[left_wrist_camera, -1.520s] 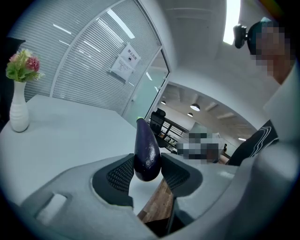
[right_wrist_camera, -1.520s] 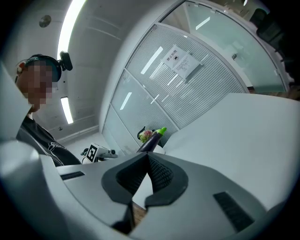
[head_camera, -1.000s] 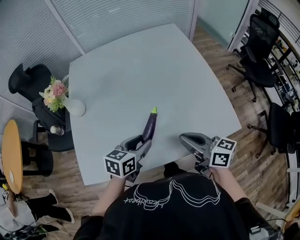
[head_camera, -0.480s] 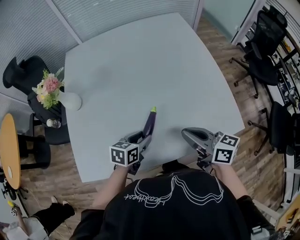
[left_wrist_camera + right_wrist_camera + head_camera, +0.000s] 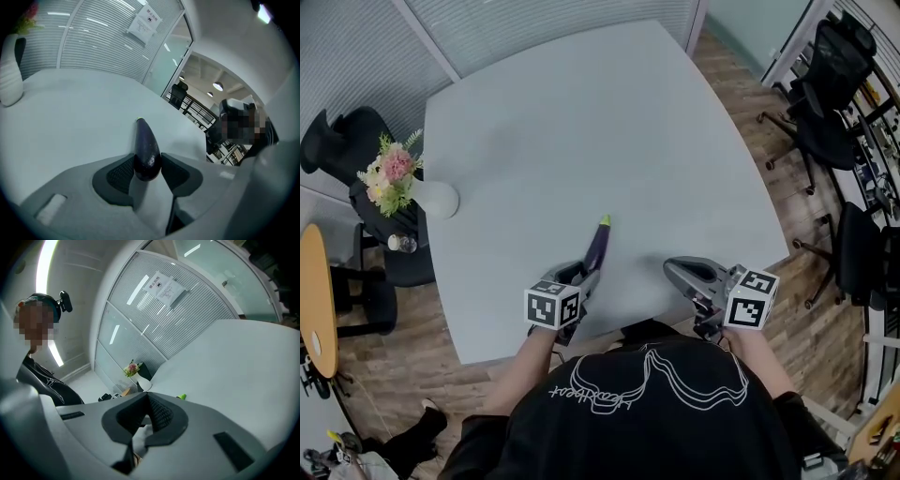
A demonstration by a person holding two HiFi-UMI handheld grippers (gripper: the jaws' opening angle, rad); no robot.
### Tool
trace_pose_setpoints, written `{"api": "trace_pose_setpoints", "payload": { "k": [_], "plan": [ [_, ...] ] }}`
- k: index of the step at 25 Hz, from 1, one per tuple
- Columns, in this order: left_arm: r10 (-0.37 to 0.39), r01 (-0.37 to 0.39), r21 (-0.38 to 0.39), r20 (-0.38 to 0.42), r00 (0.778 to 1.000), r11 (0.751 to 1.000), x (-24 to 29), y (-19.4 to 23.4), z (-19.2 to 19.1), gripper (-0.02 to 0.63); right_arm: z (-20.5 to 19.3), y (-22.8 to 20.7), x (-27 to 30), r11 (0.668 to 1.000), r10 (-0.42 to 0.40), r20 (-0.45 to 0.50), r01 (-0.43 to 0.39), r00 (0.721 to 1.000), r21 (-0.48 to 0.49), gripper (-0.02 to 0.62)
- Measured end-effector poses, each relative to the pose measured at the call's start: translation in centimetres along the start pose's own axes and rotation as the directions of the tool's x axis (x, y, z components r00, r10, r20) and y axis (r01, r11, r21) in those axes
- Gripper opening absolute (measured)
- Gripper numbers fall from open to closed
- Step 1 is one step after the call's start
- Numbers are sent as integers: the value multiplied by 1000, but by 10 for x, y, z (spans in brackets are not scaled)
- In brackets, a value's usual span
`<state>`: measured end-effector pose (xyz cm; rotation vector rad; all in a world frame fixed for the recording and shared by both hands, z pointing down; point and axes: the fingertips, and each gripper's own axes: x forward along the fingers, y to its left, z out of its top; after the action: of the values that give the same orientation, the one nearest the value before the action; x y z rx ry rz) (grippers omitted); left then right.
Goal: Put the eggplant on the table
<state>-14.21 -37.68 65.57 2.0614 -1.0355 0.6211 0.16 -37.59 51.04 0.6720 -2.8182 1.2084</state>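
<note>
Two grippers near the front edge: left gripper (image 5: 584, 274) clamped on eggplant (image 5: 146, 150) fat end, stem tip pointing away, low over table (image 5: 581, 122); contact unclear. Right gripper (image 5: 147, 402) closed, empty. Lower gently till flat, then release w/o rolling it.

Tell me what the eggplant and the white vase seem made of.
Eggplant: smooth, glossy dark purple skin that catches a highlight, with a green tip; real vegetable or plastic replica, the look leaves it open. Vase: matte white, faintly ribbed, probably ceramic, possibly plastic.
</note>
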Motion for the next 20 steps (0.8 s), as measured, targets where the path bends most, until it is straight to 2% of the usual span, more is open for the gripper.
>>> {"api": "trace_pose_setpoints", "payload": {
  "k": [14,20],
  "plan": [
    [18,-17,26,-11,1000,999,4,-3,-7,192,-14,5,-9,1000,-17,-7,17,1000,15,8],
    [14,-14,22,1,1000,1000,2,-6,-8,229,-18,12,-14,1000,-14,-8,14,1000,15,8]
  ]
}}
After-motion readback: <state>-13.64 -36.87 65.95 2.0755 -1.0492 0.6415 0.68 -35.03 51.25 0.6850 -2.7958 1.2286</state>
